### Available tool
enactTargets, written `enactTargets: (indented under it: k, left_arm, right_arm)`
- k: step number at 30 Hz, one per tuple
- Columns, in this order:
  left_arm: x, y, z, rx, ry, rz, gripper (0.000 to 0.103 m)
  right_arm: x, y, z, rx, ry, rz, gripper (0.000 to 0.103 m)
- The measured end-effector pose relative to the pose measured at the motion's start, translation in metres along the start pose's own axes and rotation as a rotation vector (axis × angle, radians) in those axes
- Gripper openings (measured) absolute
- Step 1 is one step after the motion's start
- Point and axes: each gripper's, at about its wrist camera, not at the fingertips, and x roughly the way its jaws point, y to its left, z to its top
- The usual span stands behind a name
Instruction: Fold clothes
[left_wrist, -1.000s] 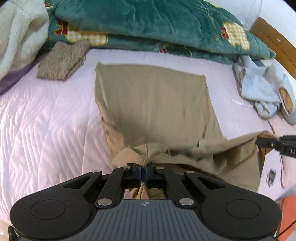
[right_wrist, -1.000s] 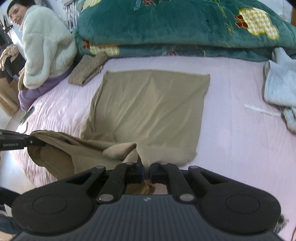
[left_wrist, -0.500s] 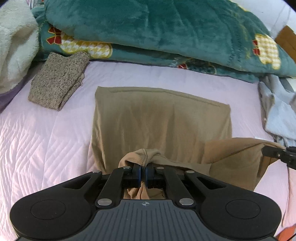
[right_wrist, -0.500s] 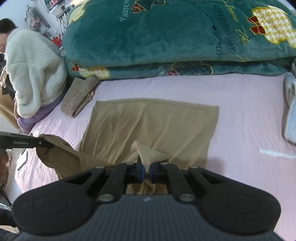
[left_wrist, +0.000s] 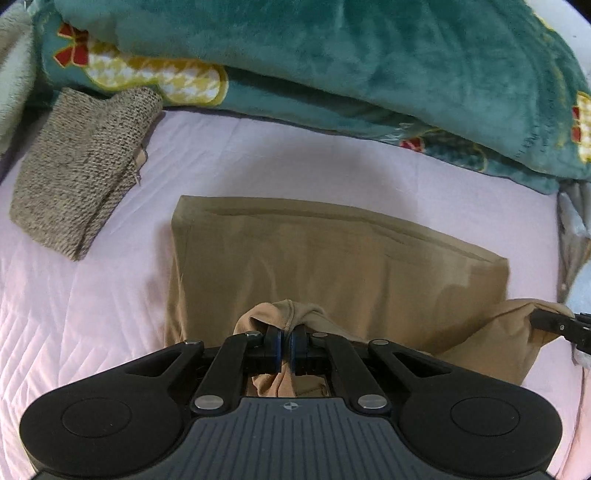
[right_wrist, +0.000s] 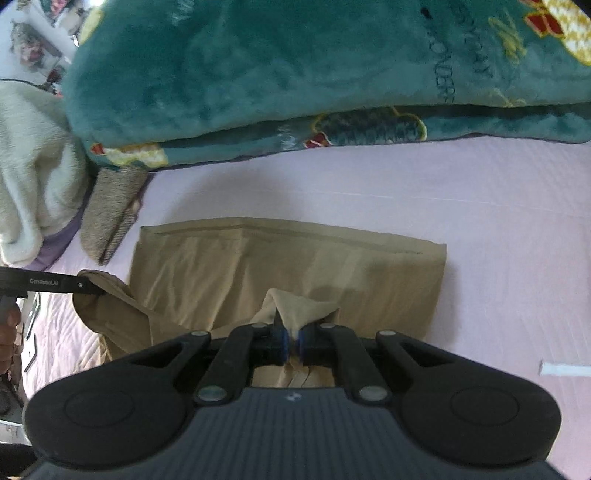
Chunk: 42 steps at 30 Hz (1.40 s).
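Since a second ago both grippers are carrying the near edge forward over the tan garment, whose far hem now sits closer.

Left wrist view: the left gripper is pinching a bunched corner of the tan garment, lifted so it can fold over the flat half on the pink quilted bedspread. Thin, smooth, limp fabric. A coarse knit piece and a plush teal blanket are lying beyond.

Right wrist view: the right gripper is clamping the other corner, keeping the edge level.
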Motion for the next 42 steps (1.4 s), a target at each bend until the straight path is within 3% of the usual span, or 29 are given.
enactTargets:
  k: [5, 9, 12, 14, 16, 18, 20, 24, 29, 34, 42]
  left_arm:
    - [0.033, 0.008, 0.024, -0.024, 0.051, 0.006, 0.014]
    - [0.029, 0.003, 0.032, 0.005, 0.017, 0.034, 0.019]
    - [0.008, -0.003, 0.025, 0.058, -0.044, 0.055, 0.027]
    - [-0.007, -0.009, 0.015, 0.096, -0.074, 0.062, 0.037]
    - [-0.018, -0.019, 0.0, 0.139, -0.085, 0.067, 0.043]
    - [-0.022, -0.026, -0.018, 0.161, -0.051, 0.054, 0.043]
    - [-0.019, -0.033, -0.035, 0.181, -0.011, 0.036, 0.043]
    - [0.008, -0.035, -0.06, 0.199, 0.063, 0.054, 0.043]
    - [0.031, -0.025, -0.054, 0.187, 0.083, 0.072, 0.043]
    - [0.052, -0.015, -0.043, 0.173, 0.095, 0.091, 0.043]
    - [0.071, 0.0, -0.006, 0.115, 0.028, 0.139, 0.043]
  right_arm:
    - [0.04, -0.027, 0.02, 0.118, 0.065, -0.017, 0.009]
    - [0.049, -0.039, 0.019, 0.184, 0.095, -0.02, 0.016]
    - [0.035, -0.038, 0.016, 0.18, 0.066, 0.006, 0.025]
    - [0.018, -0.033, 0.013, 0.144, 0.018, -0.017, 0.033]
    - [0.001, -0.022, 0.007, 0.063, -0.038, -0.052, 0.035]
    - [-0.01, 0.001, -0.006, -0.101, -0.073, -0.09, 0.035]
    - [-0.006, 0.022, -0.024, -0.231, -0.041, -0.093, 0.032]
    - [0.021, 0.043, -0.047, -0.321, 0.053, -0.083, 0.025]
    - [0.049, 0.053, -0.047, -0.346, 0.093, -0.079, 0.025]
    - [0.066, 0.055, -0.023, -0.336, 0.071, -0.091, 0.025]
    - [0.1, 0.035, 0.023, -0.227, 0.036, -0.178, 0.025]
